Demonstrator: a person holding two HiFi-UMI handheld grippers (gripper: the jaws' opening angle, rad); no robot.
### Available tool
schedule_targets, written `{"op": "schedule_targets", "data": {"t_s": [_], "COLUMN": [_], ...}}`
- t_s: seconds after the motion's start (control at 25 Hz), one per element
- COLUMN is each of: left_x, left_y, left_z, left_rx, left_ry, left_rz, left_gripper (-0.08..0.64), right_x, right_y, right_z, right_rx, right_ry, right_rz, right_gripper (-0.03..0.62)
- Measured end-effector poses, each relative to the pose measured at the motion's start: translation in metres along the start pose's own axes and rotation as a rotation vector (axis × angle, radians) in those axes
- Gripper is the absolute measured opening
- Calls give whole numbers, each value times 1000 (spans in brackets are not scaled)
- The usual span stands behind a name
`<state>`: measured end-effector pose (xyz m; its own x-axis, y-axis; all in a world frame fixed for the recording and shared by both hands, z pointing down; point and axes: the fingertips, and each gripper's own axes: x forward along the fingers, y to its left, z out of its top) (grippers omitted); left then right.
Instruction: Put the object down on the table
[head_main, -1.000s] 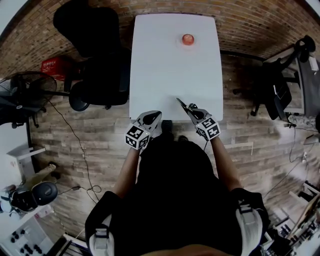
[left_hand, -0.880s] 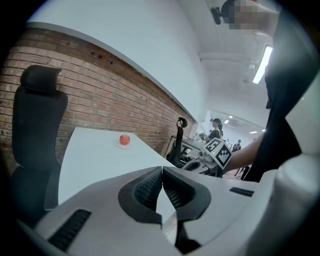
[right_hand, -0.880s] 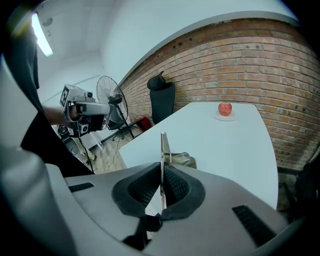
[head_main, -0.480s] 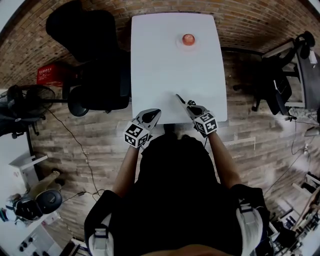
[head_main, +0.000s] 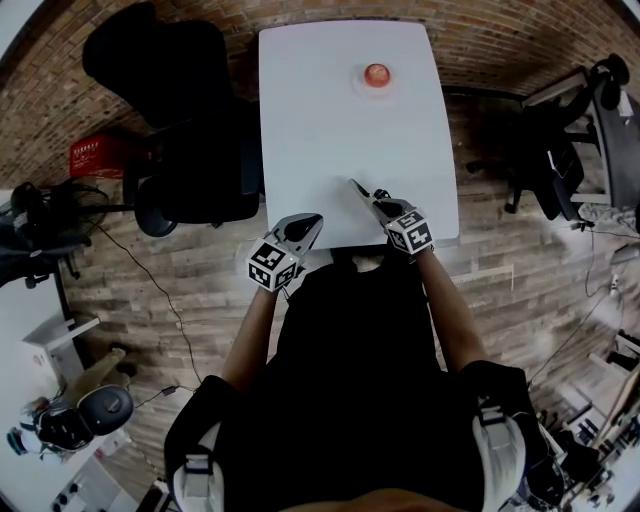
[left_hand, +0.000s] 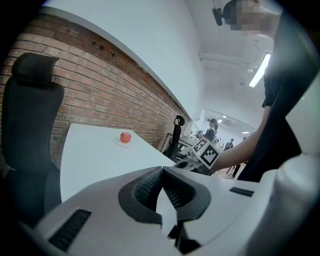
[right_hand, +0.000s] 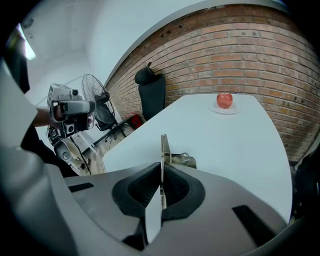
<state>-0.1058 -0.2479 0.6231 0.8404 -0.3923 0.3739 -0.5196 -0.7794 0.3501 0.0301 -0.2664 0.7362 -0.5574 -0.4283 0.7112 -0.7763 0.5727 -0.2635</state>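
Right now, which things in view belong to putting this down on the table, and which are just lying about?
In the job: right gripper, shut on the thin metal tool; white table.
Lying about: apple on its plate; black office chair; fan; red crate; left gripper, shut, empty.

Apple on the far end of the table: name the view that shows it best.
The right gripper view: the apple is largest there, side-on, on its small plate. The head view shows it from above as a small red dot; the left gripper view shows it small and far off.
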Motion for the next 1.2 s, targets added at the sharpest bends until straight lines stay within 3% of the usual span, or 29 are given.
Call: {"op": "schedule_targets", "data": {"t_s": [0.24,0.8,1.2], "left_x": [13,2,-10], "left_y": [6,28,31], "left_z": [8,11,4], "left_rx": [21,-53,-94], "left_ry": [5,-26,-50], "left_rz": [-5,144,221], "left_gripper": [21,21,21], "right_x": [7,35,45], "right_y": [-8,-33,-38], "right_z": [5,5,6], "right_rx": [-39,8,-23], "right_ry": [25,78,98], "right_rz": [13,50,69], "right_gripper": [0,8,20]}}
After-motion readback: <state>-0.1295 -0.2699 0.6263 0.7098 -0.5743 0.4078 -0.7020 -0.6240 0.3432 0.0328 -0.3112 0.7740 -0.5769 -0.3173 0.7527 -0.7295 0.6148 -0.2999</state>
